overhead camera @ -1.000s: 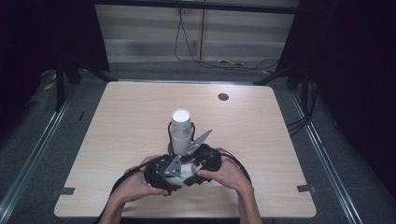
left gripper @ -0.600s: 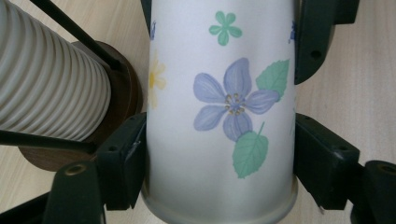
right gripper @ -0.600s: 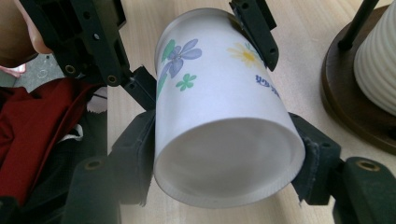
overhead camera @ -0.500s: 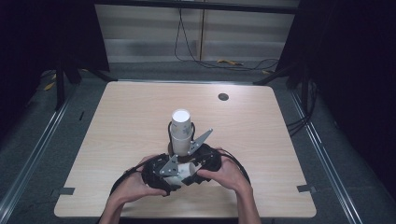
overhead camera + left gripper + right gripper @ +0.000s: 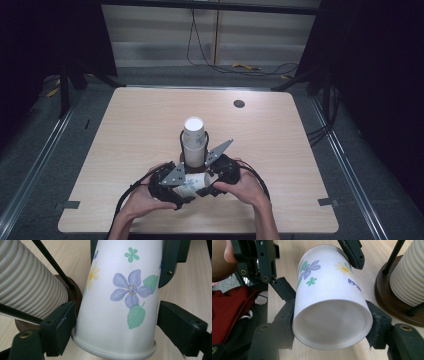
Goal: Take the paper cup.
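A white paper cup with blue and yellow flowers (image 5: pixel 192 181) lies on its side between the two grippers near the table's front edge. My left gripper (image 5: pixel 184 186) is shut on its rim end, and the jaws flank the cup (image 5: pixel 112 315) just above the rolled lip. My right gripper (image 5: pixel 206 177) grips the base end. Its jaws have just been closing and now press both sides of the cup (image 5: pixel 329 302), whose hollow bottom faces that camera. Just behind stands a stack of ribbed white cups (image 5: pixel 194 140) in a holder with black rods and a round wooden base (image 5: pixel 392 297).
The cup stack (image 5: pixel 27 282) stands close beside the held cup. A small dark round thing (image 5: pixel 239 104) lies at the far right of the light wooden table (image 5: pixel 125 125). Red cloth (image 5: pixel 229 307) shows beside the left gripper's body. Cables trail from both grippers.
The left gripper has edged slightly to the left. The cup still lies between the two grippers, and the right hand has stayed put.
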The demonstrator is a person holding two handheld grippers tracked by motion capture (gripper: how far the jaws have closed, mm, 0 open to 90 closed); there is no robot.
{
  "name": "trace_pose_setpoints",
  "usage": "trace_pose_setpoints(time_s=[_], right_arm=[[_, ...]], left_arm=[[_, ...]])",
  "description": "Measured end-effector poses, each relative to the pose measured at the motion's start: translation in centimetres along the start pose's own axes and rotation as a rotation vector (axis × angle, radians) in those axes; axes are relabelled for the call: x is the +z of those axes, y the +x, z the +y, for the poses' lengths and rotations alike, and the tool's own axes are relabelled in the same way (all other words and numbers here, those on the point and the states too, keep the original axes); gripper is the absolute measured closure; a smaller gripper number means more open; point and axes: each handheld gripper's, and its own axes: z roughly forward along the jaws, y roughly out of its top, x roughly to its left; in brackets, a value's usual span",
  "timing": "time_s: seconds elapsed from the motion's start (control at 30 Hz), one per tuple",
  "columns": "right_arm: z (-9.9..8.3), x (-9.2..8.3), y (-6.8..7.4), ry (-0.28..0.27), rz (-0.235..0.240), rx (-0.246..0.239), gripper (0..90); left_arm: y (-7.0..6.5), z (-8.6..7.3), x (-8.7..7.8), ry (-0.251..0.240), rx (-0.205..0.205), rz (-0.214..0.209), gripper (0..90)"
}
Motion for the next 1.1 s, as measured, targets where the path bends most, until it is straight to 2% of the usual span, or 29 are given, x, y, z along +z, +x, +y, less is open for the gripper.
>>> trace_pose_setpoints(time_s=[0.07, 0.1, 0.17, 0.37, 0.5, 0.6, 0.73, 0.8, 0.87, 0.97, 1.1], right_arm=[[-0.1, 0.0, 0.0, -0.001, 0.002, -0.002, 36.3], [-0.1, 0.0, 0.0, -0.002, 0.003, -0.002, 36.3], [-0.3, -0.2, 0.0, -0.003, -0.011, 0.005, 36.3], [-0.9, -0.5, 0.0, -0.038, -0.025, 0.016, 36.3], [-1.2, -0.7, -0.2, -0.052, -0.042, 0.032, 36.2], [-1.3, -0.9, -0.2, -0.082, -0.045, 0.040, 36.2], [-1.5, -0.9, -0.1, -0.111, -0.062, 0.047, 36.2], [-1.9, -0.9, -0.1, -0.131, -0.071, 0.056, 36.2], [-2.2, -0.9, -0.1, -0.143, -0.080, 0.060, 36.2], [-2.5, -1.0, 0.2, -0.184, -0.071, 0.070, 36.1], [-2.9, -1.2, 0.2, -0.208, -0.099, 0.073, 36.2]], left_arm=[[0.0, -0.1, 0.0, -0.015, -0.016, 0.002, 15.9], [0.0, -0.2, -0.1, -0.020, -0.011, 0.003, 15.9], [0.0, -0.4, -0.2, -0.035, -0.022, 0.015, 15.9], [0.5, -1.0, -0.7, -0.115, -0.095, 0.016, 15.9], [0.6, -1.1, -1.0, -0.130, -0.096, 0.020, 15.9], [0.6, -1.3, -1.2, -0.156, -0.119, 0.028, 16.0], [0.5, -1.9, -1.4, -0.234, -0.165, 0.041, 15.9], [0.6, -2.2, -1.6, -0.254, -0.181, 0.052, 16.0], [0.6, -2.3, -2.0, -0.271, -0.190, 0.067, 16.0], [0.7, -2.2, -2.3, -0.310, -0.197, 0.061, 16.0], [0.4, -2.3, -2.1, -0.335, -0.200, 0.053, 16.0]])
